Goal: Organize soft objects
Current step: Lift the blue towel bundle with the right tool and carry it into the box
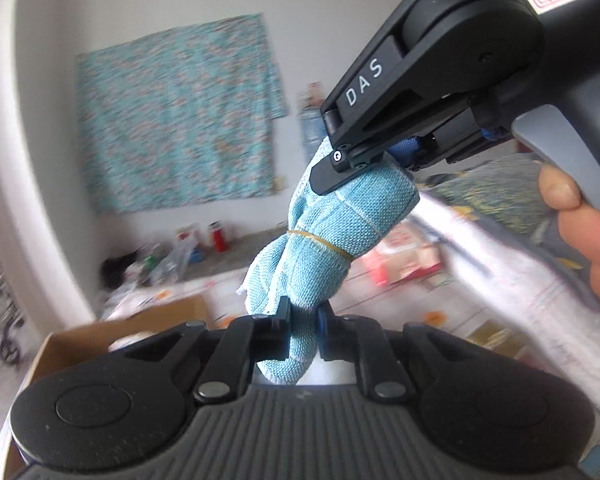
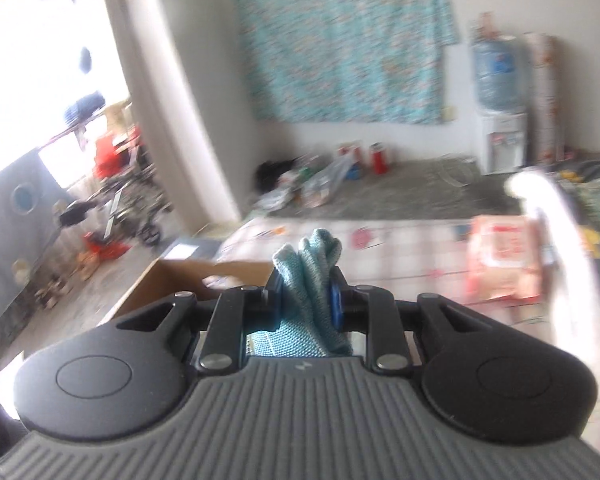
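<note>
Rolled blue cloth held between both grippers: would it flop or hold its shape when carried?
The cloth probably holds its bundle shape, since a rubber band cinches its middle. It likely bends softly, though: it sags between the left gripper and right gripper. The coarse weave suggests it is light and not slippery.

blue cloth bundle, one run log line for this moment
blue cloth bundle: rubber-banded, lifted | left hand-held gripper: shut on one end | right hand-held gripper: shut on other end | cardboard box: below

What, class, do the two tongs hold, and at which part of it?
Both hold one light blue cloth bundle tied with a rubber band. The left tongs pinch its lower end; the right tongs clamp its upper end.
</note>
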A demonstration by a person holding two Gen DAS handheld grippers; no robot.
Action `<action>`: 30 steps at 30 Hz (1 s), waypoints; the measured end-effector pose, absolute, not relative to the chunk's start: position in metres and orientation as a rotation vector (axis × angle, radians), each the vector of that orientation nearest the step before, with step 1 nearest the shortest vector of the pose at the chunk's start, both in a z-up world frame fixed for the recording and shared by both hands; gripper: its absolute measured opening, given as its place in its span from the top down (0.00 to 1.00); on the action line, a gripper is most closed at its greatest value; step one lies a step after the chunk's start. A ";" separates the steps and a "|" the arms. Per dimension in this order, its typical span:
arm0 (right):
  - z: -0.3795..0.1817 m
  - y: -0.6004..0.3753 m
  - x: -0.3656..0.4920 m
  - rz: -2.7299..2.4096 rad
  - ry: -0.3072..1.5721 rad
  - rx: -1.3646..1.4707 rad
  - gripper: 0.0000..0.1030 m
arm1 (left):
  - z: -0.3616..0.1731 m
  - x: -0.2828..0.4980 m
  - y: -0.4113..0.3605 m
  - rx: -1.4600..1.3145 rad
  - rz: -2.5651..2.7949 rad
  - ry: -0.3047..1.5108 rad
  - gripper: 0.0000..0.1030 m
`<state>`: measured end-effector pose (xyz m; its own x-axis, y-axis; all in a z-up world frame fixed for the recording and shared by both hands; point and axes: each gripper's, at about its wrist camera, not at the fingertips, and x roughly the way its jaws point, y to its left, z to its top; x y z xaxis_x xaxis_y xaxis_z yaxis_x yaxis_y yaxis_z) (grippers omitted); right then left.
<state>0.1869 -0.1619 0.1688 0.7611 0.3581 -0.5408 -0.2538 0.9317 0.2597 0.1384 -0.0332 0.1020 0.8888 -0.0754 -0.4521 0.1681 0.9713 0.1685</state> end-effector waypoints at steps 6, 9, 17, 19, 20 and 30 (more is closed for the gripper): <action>0.153 -0.028 0.214 0.572 0.758 0.143 0.80 | 0.095 0.114 0.064 0.157 0.098 0.528 0.87; 0.136 0.038 0.231 0.674 0.853 0.138 0.80 | 0.086 0.106 0.104 0.147 0.205 0.574 0.87; 0.064 0.163 0.279 0.778 1.138 0.114 0.80 | 0.053 0.112 0.169 0.106 0.330 0.745 0.87; 0.044 0.176 0.292 0.788 1.190 0.108 0.80 | 0.045 0.115 0.177 0.100 0.337 0.776 0.87; 0.038 0.184 0.296 0.790 1.211 0.109 0.80 | 0.041 0.112 0.182 0.097 0.340 0.791 0.87; -0.018 0.232 0.326 0.815 1.258 -0.057 0.76 | 0.025 0.120 0.200 0.037 0.286 0.857 0.67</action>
